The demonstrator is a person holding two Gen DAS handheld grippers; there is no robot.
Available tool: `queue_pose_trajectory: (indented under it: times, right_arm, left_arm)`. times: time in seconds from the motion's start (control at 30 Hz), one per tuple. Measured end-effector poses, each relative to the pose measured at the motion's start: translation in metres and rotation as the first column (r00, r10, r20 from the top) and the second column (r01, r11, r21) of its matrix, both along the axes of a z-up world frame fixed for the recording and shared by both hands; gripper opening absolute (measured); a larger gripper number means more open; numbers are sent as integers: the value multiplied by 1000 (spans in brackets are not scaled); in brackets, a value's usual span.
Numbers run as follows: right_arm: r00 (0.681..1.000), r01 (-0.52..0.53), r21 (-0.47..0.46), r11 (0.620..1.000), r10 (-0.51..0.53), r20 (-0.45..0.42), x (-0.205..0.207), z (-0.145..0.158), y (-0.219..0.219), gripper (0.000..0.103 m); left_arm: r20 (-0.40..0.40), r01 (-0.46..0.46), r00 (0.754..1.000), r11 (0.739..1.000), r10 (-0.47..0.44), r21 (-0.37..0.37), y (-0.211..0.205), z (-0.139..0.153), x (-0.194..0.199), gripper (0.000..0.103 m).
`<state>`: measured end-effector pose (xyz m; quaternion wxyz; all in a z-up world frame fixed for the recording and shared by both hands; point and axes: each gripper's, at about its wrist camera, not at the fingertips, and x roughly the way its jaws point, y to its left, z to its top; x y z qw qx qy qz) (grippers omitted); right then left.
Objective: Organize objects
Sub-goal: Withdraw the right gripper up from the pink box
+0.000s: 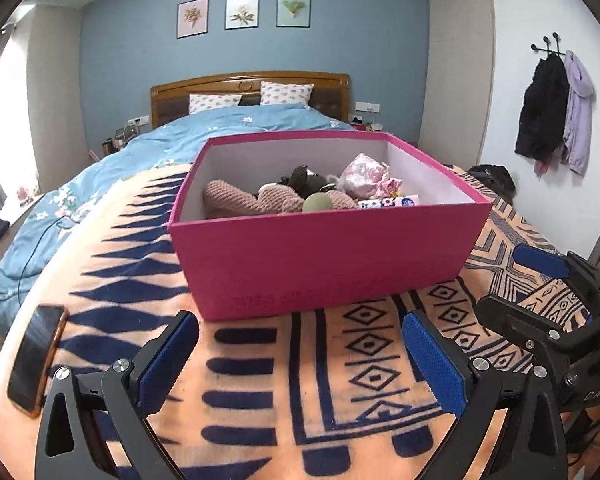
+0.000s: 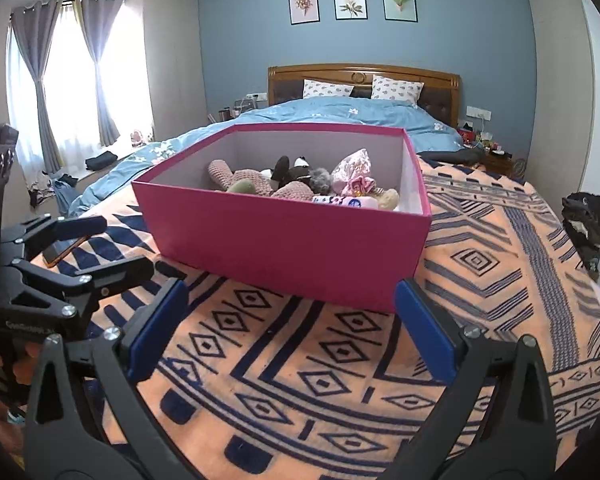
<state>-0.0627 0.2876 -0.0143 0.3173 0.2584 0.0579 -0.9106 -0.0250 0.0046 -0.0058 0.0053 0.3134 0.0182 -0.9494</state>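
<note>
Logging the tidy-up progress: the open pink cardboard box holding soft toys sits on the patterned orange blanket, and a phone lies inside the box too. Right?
Not quite. The smartphone with the orange case lies on the patterned orange blanket, outside the open pink cardboard box, as the left wrist view shows. The box does hold soft toys.

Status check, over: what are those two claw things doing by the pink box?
Left gripper and right gripper: jaws open, empty. Pink cardboard box of soft toys, uncovered. Black smartphone at left, clear.

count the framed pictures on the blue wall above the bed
3, in a row above the headboard: left picture, pink ground; middle picture, pale; right picture, green. None seems hidden.
</note>
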Motion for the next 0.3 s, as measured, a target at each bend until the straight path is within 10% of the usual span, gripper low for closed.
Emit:
queue_pose_trajectory:
  times: [0.3]
  right_arm:
    - [1000,8,9,1000,-8,6,8,-6,-2,103]
  left_arm:
    - [-4,-26,1000,1000,26,-4,2,-5,10,103]
